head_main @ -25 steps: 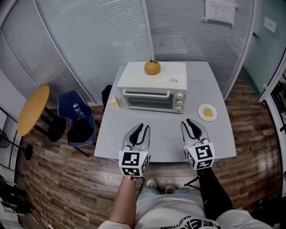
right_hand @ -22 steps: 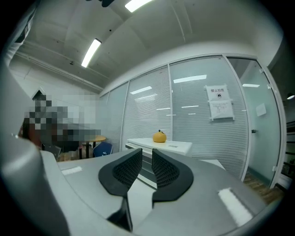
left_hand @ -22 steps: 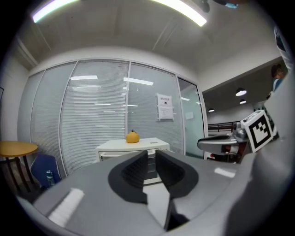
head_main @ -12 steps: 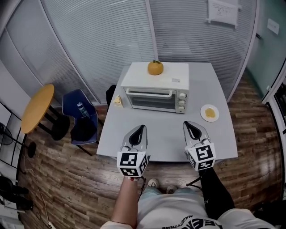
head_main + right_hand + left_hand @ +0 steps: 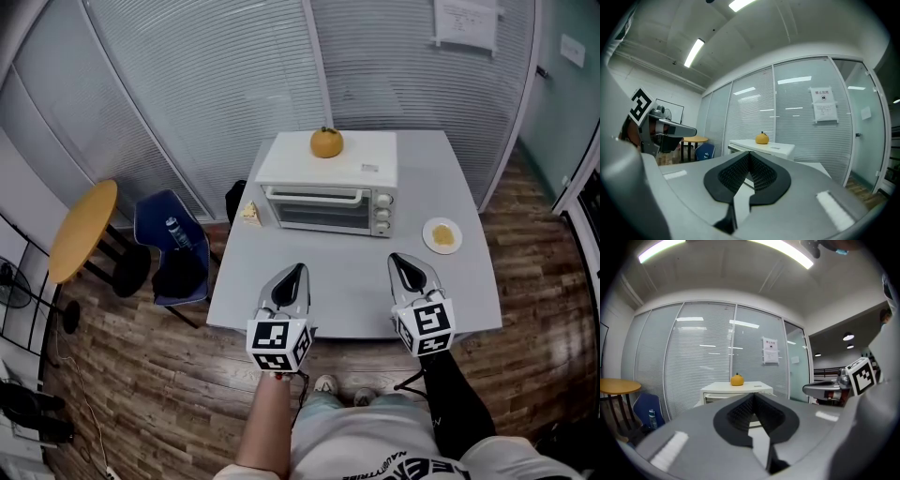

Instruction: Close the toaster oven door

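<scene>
Plainly, the toaster oven [image 5: 328,178] sits at the upper middle of the head view, toward the far edge of the grey table [image 5: 347,295], its front facing the person. An orange [image 5: 326,142] rests on its roof, and a small plate [image 5: 442,235] lies to the right of it.

The door [image 5: 319,217] looks upright against the front. From this height I cannot tell whether a slit remains along its top.

Both tools hang low in the frame, well apart from the oven. The left tongs [image 5: 294,274] are closed with nothing between them, and the right tongs [image 5: 401,265] are likewise pressed together and empty.

The door is probably a glass pane in a thin metal frame: stiff, light to swing, likely hinged along the bottom. The best place to act is the pale handle bar [image 5: 314,196] across its top edge, pushed with closed tips rather than gripped. The glass is best spared hard contact.

The oven itself seems light, and the table is smooth, so a sharp shove might slide it backward or set the orange rolling.
</scene>
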A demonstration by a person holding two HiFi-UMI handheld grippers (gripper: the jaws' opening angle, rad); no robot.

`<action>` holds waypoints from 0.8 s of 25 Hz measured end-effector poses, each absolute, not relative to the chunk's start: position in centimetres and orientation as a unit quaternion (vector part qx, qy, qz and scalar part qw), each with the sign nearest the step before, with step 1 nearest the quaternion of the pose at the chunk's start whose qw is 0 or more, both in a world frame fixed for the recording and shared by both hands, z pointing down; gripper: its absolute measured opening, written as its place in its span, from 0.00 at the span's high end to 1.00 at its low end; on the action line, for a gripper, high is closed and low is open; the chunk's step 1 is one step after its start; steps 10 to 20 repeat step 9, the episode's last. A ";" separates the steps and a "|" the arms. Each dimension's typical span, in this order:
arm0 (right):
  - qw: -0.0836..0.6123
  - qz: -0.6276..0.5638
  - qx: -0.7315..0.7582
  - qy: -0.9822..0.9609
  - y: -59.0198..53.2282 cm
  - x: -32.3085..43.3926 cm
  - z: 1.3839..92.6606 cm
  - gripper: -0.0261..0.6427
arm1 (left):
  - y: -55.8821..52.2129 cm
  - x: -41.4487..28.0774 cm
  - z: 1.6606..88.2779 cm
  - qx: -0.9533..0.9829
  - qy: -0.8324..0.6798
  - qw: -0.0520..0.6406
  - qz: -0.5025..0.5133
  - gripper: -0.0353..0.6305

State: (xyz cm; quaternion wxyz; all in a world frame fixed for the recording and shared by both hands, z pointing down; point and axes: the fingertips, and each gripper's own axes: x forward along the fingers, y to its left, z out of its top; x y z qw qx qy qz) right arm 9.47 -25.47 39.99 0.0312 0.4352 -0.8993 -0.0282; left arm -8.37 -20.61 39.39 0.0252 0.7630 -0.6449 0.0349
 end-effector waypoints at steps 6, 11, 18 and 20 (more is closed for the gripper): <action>0.031 -0.026 0.434 -0.900 -25.3 9.3 40.1 0.96 | -20.5 -8.3 39.6 0.764 -0.643 0.028 0.040 0.86; 0.030 -0.026 0.435 -0.900 -25.2 9.4 40.2 0.96 | -20.5 -8.2 39.6 0.765 -0.642 0.026 0.042 0.86; 0.030 -0.026 0.435 -0.900 -25.2 9.4 40.2 0.96 | -20.5 -8.2 39.6 0.765 -0.642 0.026 0.042 0.86; 0.030 -0.026 0.435 -0.900 -25.2 9.4 40.2 0.96 | -20.5 -8.2 39.6 0.765 -0.642 0.026 0.042 0.86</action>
